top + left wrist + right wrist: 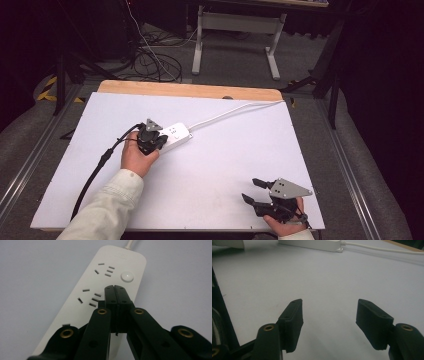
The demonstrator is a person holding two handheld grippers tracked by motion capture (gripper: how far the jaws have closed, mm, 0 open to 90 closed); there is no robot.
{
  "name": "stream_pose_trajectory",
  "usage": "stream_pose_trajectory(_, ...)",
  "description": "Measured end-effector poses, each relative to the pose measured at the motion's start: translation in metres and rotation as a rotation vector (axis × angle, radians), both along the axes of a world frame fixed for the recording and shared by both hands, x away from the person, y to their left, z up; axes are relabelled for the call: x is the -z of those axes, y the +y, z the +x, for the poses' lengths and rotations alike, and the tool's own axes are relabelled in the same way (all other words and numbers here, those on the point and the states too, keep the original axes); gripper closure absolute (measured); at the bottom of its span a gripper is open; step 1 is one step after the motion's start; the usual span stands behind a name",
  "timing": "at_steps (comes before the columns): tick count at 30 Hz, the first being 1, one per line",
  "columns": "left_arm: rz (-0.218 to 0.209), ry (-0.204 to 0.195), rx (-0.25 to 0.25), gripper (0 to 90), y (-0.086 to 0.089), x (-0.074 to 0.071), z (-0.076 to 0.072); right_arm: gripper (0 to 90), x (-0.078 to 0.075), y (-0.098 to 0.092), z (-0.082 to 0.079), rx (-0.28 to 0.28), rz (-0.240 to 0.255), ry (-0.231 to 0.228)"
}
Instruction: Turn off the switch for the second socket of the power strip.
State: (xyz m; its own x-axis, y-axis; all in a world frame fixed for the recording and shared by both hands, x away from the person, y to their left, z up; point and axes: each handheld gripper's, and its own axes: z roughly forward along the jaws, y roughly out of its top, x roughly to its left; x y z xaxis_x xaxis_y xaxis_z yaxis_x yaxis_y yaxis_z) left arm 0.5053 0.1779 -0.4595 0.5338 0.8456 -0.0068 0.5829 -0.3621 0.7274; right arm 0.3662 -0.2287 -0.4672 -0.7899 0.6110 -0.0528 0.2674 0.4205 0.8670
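Altogether one white power strip (pixel 175 135) lies on the white board (pixel 225 165) that tops the table, a little toward the board's left edge and nearer its far edge than its near one. One white cable (pixel 230 112) runs from the strip's far end to the board's far right corner. In the left gripper view three socket groups can be counted on the strip (pixel 100 290): two show in full and a third only as a slot at the jaws' edge. One round white button (pixel 127 276) sits beside the farthest group.

Two grippers are at work, one in each hand. The left gripper (pixel 150 140) is over the near end of the strip, its jaws clenched flat against each other with nothing between them; in its own view the joined tips (pixel 115 290) point at the strip's face just short of the button. Whether they touch the plastic I cannot tell.

The right gripper (pixel 257 192) sits near the board's near right corner, well apart from the strip, its jaws spread wide and grasping nothing. Its own view shows the two black pads (pixel 294 315) over bare board, with the strip (pixel 312 245) at the far edge.
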Motion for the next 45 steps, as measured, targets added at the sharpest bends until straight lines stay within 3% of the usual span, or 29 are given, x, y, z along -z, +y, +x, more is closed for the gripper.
stream_pose_trajectory(7, -0.082, -0.042, 0.016, 90.0, 0.005, -0.016, -0.006, 38.9, 0.0, 0.0, 0.0, 0.0, 0.001, -0.002)
stream_pose_trajectory(14, -0.102, -0.08, 0.025, 90.0, 0.009, -0.029, -0.013, 38.9, 0.0, 0.0, 0.0, 0.001, 0.001, -0.004)
stream_pose_trajectory(16, -0.125, -0.088, 0.036, 90.0, 0.009, -0.035, -0.018, 39.0, 0.0, 0.0, 0.0, 0.002, 0.001, -0.004)
stream_pose_trajectory(26, -0.134, -0.12, 0.053, 89.9, 0.009, -0.05, -0.025, 38.9, 0.0, 0.0, 0.0, 0.003, 0.001, -0.003)
stream_pose_trajectory(29, -0.152, -0.128, 0.055, 79.0, 0.009, -0.051, -0.027, 38.9, 0.0, 0.0, 0.0, 0.003, 0.002, -0.002)
stream_pose_trajectory(33, -0.141, -0.164, 0.072, 65.5, 0.012, -0.055, -0.031, 38.9, 0.0, -0.001, 0.0, 0.004, 0.005, -0.003)
stream_pose_trajectory(38, -0.173, -0.17, 0.107, 47.9, 0.014, -0.064, -0.042, 38.9, 0.0, -0.001, 0.0, 0.005, 0.006, -0.005)
stream_pose_trajectory(45, -0.193, -0.208, 0.143, 30.1, 0.025, -0.077, -0.064, 38.8, -0.001, 0.0, 0.0, 0.004, 0.01, -0.005)
